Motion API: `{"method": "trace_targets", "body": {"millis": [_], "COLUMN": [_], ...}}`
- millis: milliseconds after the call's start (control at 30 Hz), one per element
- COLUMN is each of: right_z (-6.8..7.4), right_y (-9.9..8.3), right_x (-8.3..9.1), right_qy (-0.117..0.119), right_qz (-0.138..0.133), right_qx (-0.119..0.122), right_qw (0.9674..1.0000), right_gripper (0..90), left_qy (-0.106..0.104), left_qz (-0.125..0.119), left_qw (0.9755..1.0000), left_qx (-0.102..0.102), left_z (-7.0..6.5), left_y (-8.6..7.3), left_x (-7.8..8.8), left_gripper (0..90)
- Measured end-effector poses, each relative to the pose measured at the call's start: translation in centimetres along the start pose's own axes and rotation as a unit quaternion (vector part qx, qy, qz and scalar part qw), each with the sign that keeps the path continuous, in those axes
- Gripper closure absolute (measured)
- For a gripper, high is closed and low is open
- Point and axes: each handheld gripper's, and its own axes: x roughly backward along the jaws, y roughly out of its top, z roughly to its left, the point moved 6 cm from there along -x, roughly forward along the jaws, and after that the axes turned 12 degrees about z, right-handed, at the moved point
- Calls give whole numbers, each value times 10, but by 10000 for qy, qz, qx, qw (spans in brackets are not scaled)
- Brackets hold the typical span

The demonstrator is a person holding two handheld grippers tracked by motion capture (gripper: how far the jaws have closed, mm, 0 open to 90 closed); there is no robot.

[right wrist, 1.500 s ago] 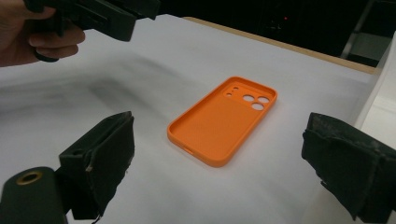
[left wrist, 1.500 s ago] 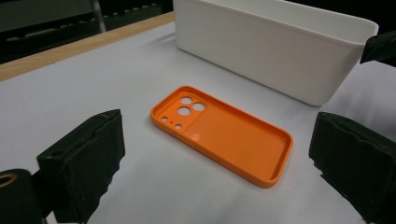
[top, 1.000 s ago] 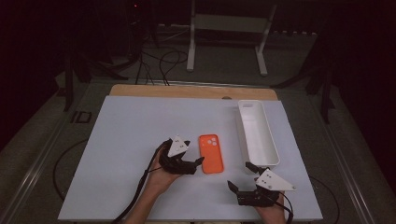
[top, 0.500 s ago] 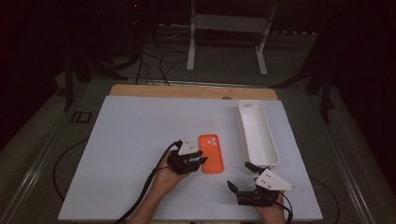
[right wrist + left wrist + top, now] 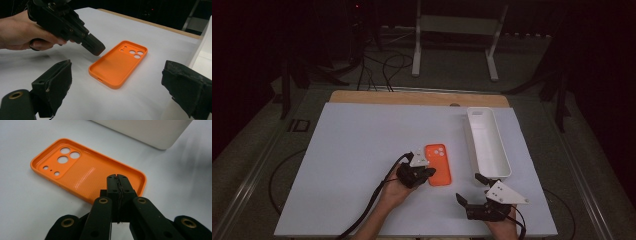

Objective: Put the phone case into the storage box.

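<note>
An orange phone case [image 5: 438,164] lies open side up on the white table top, camera holes at its far end. My left gripper [image 5: 428,173] is shut with nothing between its jaws. Its tip [image 5: 117,178] hangs over the case [image 5: 80,170] by the near long edge, and I cannot tell whether it touches. My right gripper [image 5: 469,189] stands open near the front edge, right of the case. In the right gripper view the wide-open right gripper [image 5: 117,68] faces the case [image 5: 125,56], and the left gripper [image 5: 96,48] points down at its left side.
A long white tray [image 5: 473,141] stands empty right of the case, running front to back; its wall [image 5: 145,131] lies beyond the case. A wooden strip [image 5: 412,97] edges the table's far side. Cables trail from both grippers toward the front edge.
My left gripper has moved right and a little toward me, from beside the case to over its left edge. The right gripper and the case have stayed put.
</note>
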Motion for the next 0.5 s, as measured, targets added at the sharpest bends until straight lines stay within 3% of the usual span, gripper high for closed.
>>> {"method": "trace_targets", "body": {"millis": [500], "right_z": [0], "right_y": [0], "right_x": [0], "right_qy": [0], "right_qz": [4], "right_qx": [8], "right_qw": [10000], "right_gripper": [94], "left_qy": [-75], "left_qz": [321], "left_qw": [9995], "left_qx": [33], "left_z": [-10], "left_y": [-3], "left_x": [-23], "left_gripper": [900]}}
